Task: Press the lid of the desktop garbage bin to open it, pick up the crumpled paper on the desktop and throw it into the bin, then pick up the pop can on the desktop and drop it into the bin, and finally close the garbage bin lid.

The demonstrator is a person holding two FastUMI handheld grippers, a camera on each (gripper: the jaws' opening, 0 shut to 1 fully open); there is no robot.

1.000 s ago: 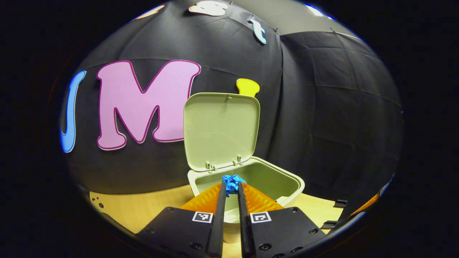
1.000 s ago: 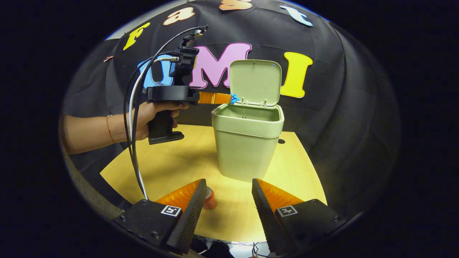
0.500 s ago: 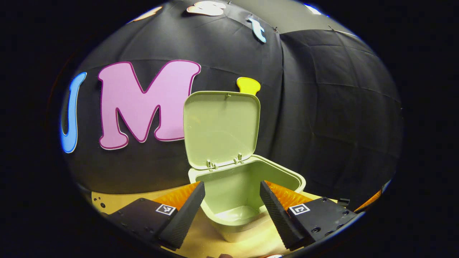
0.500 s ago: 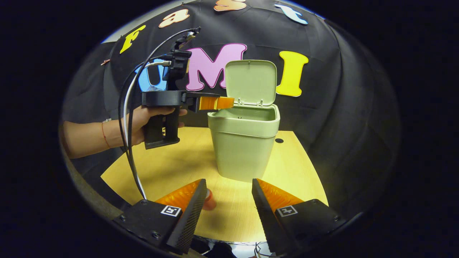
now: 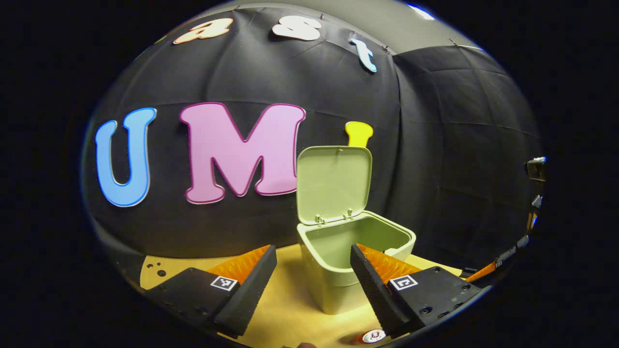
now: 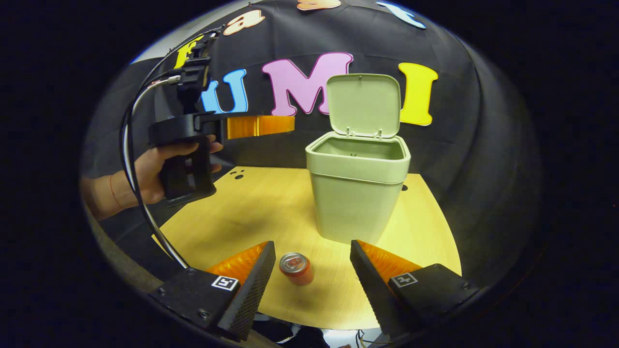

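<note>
Right gripper view has the garbage bin standing upright on the table, toward its far side, with the lid swung up and back on its hinges so the mouth is wide open. What lies at the bottom of the bin cannot be seen. The pop can stands upright on the table in front of the bin and well apart from it, close to the near edge, between the spread fingers of the right hand-held gripper, which touch nothing and grip nothing. Off to the left of the bin, a hand holds the left hand-held gripper raised above the table, pointing toward the bin and short of it.

Left gripper view looks at the bin from that side; the left hand-held gripper is spread wide and empty, with the can's top just at the bottom edge.
</note>
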